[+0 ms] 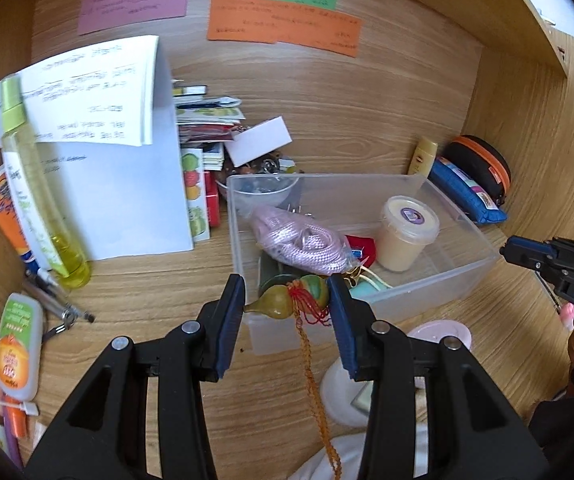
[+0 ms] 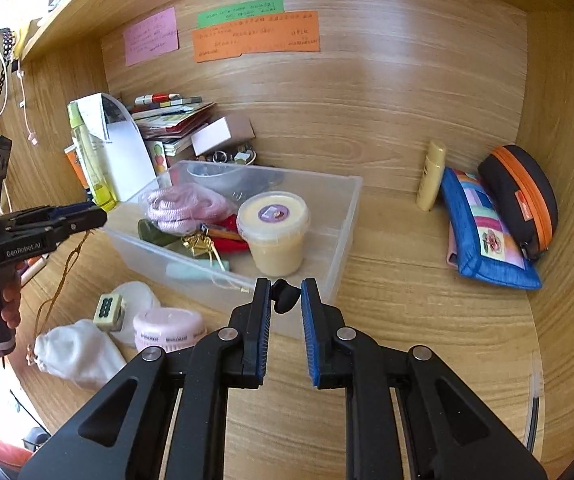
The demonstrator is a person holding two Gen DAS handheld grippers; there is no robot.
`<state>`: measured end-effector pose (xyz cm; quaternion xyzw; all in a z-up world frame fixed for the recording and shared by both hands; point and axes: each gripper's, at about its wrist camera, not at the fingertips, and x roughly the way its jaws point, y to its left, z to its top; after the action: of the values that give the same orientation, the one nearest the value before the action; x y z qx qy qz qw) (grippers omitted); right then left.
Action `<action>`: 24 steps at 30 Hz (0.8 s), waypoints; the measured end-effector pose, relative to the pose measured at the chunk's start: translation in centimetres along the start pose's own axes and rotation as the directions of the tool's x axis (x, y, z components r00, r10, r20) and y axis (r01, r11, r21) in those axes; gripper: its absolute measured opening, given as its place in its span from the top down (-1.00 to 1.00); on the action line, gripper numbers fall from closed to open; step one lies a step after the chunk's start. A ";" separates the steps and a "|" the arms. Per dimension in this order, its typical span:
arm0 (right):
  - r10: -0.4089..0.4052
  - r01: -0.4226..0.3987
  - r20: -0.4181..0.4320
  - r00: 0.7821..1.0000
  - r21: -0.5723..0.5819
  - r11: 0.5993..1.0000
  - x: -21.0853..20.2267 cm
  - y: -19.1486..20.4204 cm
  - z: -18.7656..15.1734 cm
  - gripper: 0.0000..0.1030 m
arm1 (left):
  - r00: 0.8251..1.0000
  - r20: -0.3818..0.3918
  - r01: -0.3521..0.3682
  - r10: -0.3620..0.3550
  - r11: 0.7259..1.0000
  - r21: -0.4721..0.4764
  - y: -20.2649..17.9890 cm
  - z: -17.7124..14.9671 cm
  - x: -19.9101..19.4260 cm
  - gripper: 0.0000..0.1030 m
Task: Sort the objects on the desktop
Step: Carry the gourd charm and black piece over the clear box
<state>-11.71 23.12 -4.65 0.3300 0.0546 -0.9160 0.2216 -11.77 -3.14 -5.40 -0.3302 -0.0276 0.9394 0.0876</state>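
My left gripper (image 1: pixel 287 300) is shut on a green-and-yellow gourd charm (image 1: pixel 291 298) with a red knot and a long orange cord, held just above the near wall of the clear plastic bin (image 1: pixel 447 280). The bin holds a pink rope bundle (image 1: pixel 303 240), a lidded cream tub (image 1: pixel 405 232) and small items. My right gripper (image 2: pixel 285 296) is shut on a small black object (image 2: pixel 285 296) over the bin's near edge (image 2: pixel 287 320). The left gripper also shows in the right wrist view (image 2: pixel 87 212), with the cord hanging below it.
A white drawstring pouch (image 2: pixel 75 352), a pink round case (image 2: pixel 167 328) and a mahjong-like tile (image 2: pixel 109 308) lie in front of the bin. Papers, a yellow spray bottle (image 1: pixel 35 200) and books stand left. A blue pouch (image 2: pixel 483 232), black-orange case (image 2: pixel 523 196) and yellow tube (image 2: pixel 431 176) lean at the back right.
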 end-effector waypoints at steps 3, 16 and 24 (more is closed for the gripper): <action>-0.001 0.001 -0.005 1.000 -0.001 1.000 0.7 -0.3 0.3 0.73 | 1.000 -0.003 0.023 -0.023 1.000 0.002 -0.2 0.4 0.8 0.19; 0.012 -0.013 -0.030 0.999 -0.019 1.000 3.1 -0.3 1.0 0.73 | 0.999 -0.039 0.036 -0.036 0.999 0.008 -0.1 0.4 2.7 0.19; -0.001 0.000 -0.052 0.999 -0.013 1.000 3.8 -0.4 0.9 0.67 | 0.998 -0.044 0.035 -0.034 0.999 0.022 -0.4 0.3 2.9 0.17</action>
<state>-15.00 21.86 -6.36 0.3522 0.0663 -0.9068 0.2220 -14.14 -2.25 -6.97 -0.3491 -0.0208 0.9306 0.1083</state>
